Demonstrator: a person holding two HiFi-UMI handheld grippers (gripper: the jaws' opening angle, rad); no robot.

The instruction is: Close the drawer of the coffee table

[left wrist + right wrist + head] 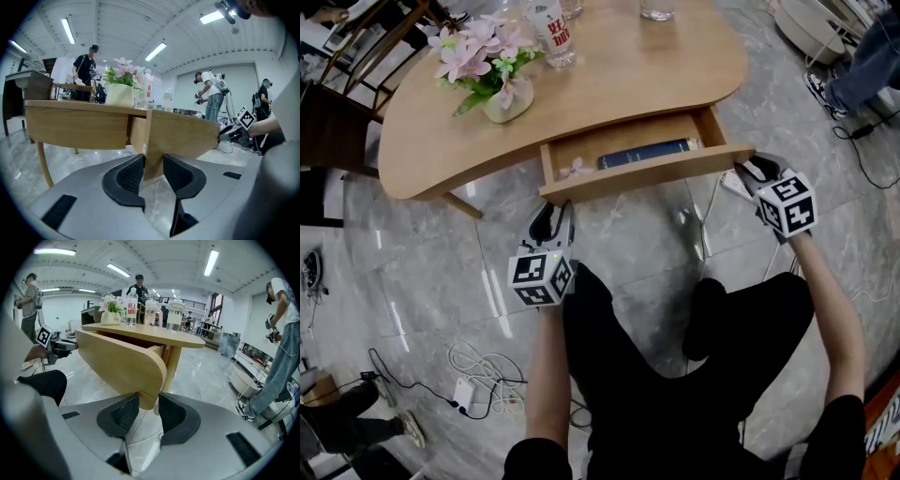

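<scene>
The wooden coffee table (628,84) has its drawer pulled out, showing a dark blue book (645,153) and a small pink flower (577,169) inside. The long drawer front (647,174) faces me. My left gripper (555,217) is at its left end; in the left gripper view the pads (131,173) sit against both faces of the panel's lower corner (152,154). My right gripper (750,171) holds the rounded right end (140,376), its jaws (147,411) clamped on either side of the wood.
A vase of pink flowers (497,70), a bottle (551,33) and a glass (656,9) stand on the tabletop. Cables and a charger (469,389) lie on the marble floor at the left. Another person's shoe (820,89) is at the right. My knees are below the drawer.
</scene>
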